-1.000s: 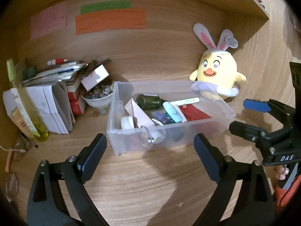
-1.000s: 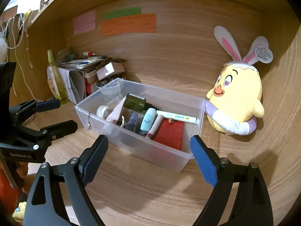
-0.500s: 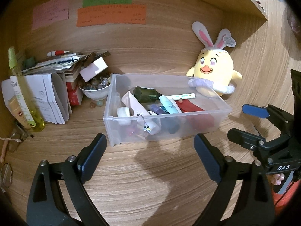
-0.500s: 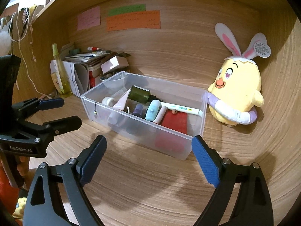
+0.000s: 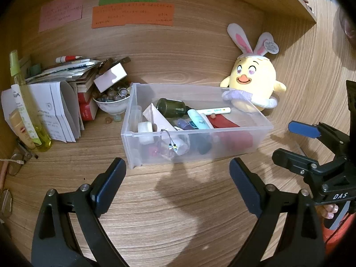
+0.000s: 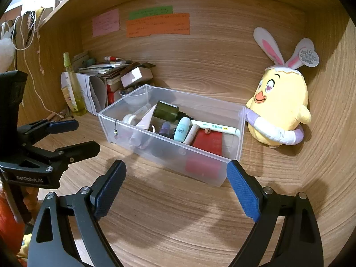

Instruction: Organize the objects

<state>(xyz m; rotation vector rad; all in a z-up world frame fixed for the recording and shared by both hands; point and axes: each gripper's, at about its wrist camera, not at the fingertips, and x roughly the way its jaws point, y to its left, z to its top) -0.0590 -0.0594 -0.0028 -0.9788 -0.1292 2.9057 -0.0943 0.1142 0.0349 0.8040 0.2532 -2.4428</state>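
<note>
Ahead of both tongs, on the wooden desk point(image 5: 178, 211), stands a clear bin point(image 5: 195, 149) holding a dark green bottle point(image 5: 170, 108), a white pen point(image 5: 213, 110), a light blue tube point(image 5: 198, 119), a red pouch point(image 5: 222, 122) and a white jar point(image 5: 144, 127). The left tongs point(image 5: 178, 184) are spread wide with nothing between the pads, just short of the bin's near wall. The right tongs point(image 6: 175, 187) are likewise spread and bare, near the bin's right front corner. Beyond the bin on the right sits a yellow plush point(image 6: 280, 109), touching its far corner. To the far left lie a paper stack point(image 5: 55, 111), a bowl point(image 5: 111, 106) of beads and a yellow spray bottle point(image 5: 24, 102).
</note>
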